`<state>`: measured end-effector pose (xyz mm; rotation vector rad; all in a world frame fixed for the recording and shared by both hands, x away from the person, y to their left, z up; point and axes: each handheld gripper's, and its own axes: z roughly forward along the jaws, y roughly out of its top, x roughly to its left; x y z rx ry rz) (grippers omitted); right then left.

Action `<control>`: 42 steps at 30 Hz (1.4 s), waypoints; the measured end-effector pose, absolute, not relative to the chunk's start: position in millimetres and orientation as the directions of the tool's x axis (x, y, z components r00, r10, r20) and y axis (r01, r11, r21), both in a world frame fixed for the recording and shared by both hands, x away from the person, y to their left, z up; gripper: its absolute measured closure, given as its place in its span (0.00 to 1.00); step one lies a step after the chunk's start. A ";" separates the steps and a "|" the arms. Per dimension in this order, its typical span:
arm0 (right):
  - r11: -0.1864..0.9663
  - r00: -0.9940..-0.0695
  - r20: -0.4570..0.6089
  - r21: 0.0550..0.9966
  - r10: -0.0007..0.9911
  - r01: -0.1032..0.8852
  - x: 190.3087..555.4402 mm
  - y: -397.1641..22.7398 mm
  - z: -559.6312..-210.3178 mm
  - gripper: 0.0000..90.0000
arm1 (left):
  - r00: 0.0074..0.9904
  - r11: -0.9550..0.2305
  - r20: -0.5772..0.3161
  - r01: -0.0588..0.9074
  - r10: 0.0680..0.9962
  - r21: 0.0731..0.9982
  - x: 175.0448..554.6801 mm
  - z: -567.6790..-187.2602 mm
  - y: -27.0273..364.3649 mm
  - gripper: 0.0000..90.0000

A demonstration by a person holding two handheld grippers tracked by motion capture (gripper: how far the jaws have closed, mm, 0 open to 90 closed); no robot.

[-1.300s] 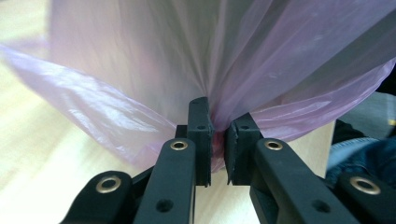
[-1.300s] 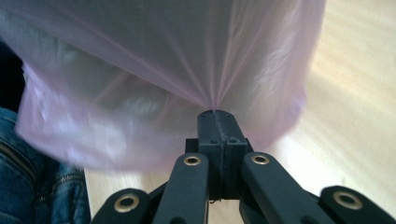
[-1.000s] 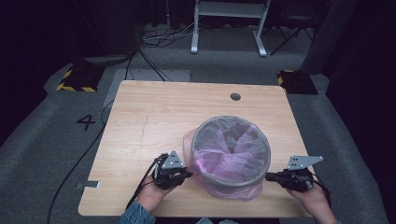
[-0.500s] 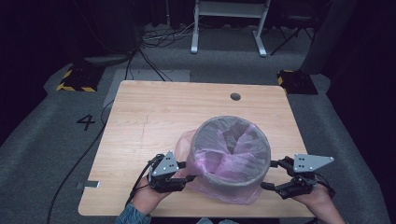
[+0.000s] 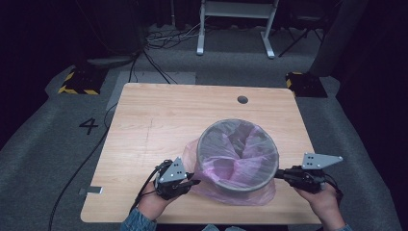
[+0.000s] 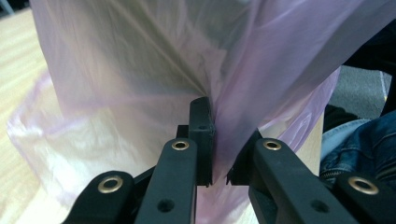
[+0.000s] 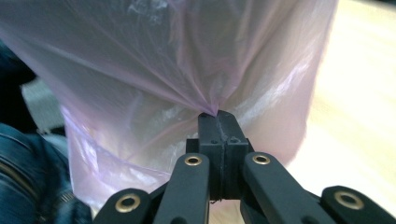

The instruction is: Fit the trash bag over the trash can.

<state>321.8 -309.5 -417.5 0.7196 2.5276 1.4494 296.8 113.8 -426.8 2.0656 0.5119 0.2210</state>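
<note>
A grey mesh bin stands on the near half of the wooden table, lined with a thin pink plastic bag whose edge hangs down outside the bin. My left gripper is at the bin's left side. Its jaws have just been closing and now pinch the bag film, as the left gripper view shows. My right gripper is at the bin's right side. It has also just closed and is shut on a gathered fold of the bag, with creases running to the right gripper tips.
A small round hole sits near the table's far edge. A white frame stands on the floor behind the table. Cables trail off the table's left side. Blue jeans show close behind the bin.
Half a second ago both grippers stood open beside the bin; now both are shut on the bag's hanging film. The right hand has risen slightly.
</note>
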 end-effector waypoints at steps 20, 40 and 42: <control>0.498 -0.830 0.139 0.742 0.539 0.448 322.7 -306.3 -459.5 1.00 | 0.865 -0.543 -0.164 0.434 0.474 0.719 315.2 -475.0 121.1 0.80; 0.449 -0.875 0.073 0.836 0.480 0.315 336.4 -305.8 -415.1 1.00 | 0.861 -0.315 -0.128 0.314 0.493 0.896 307.2 -416.0 154.1 0.89; 0.446 -0.868 0.082 0.832 0.490 0.330 344.5 -305.3 -418.3 1.00 | 0.856 -0.342 -0.122 0.327 0.503 0.881 312.7 -422.2 150.6 0.90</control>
